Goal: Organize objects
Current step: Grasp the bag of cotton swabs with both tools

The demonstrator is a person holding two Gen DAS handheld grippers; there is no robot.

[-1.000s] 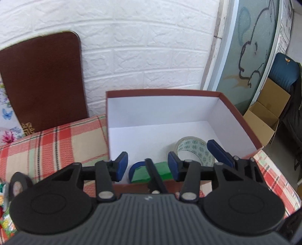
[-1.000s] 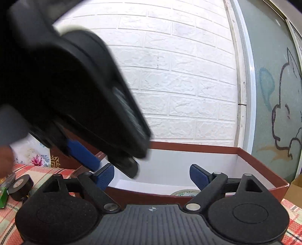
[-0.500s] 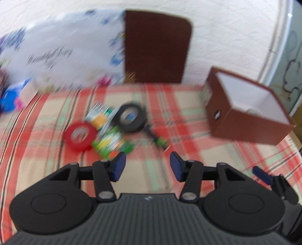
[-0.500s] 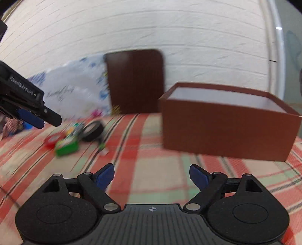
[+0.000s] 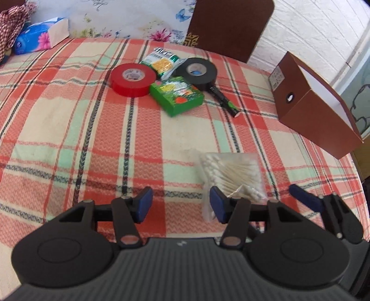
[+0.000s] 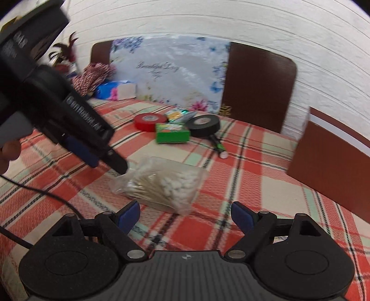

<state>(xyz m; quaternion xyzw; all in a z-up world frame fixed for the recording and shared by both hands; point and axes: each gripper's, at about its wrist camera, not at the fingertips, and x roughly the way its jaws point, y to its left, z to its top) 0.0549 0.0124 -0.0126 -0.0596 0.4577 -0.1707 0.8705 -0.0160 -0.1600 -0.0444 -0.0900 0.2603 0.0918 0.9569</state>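
A clear bag of cotton swabs (image 5: 233,171) lies on the plaid cloth just ahead of my left gripper (image 5: 180,205), which is open and empty. The bag also shows in the right wrist view (image 6: 161,183), ahead of my open, empty right gripper (image 6: 185,214). Farther back lie a red tape roll (image 5: 132,78), a black tape roll (image 5: 197,73), a green box (image 5: 177,95), a snack packet (image 5: 161,62) and a black-green pen (image 5: 225,103). The brown box (image 5: 316,111) stands at the right.
A brown board (image 5: 229,25) and a flowered panel (image 6: 171,69) lean on the brick wall. A tissue pack (image 5: 39,37) and a checked cloth (image 5: 11,20) lie at the far left. The left gripper's body (image 6: 57,106) fills the right view's left side.
Both grippers have pulled back from the brown box and swung left over the table. The cotton swab bag and loose items have come into view, closer than half a second ago.
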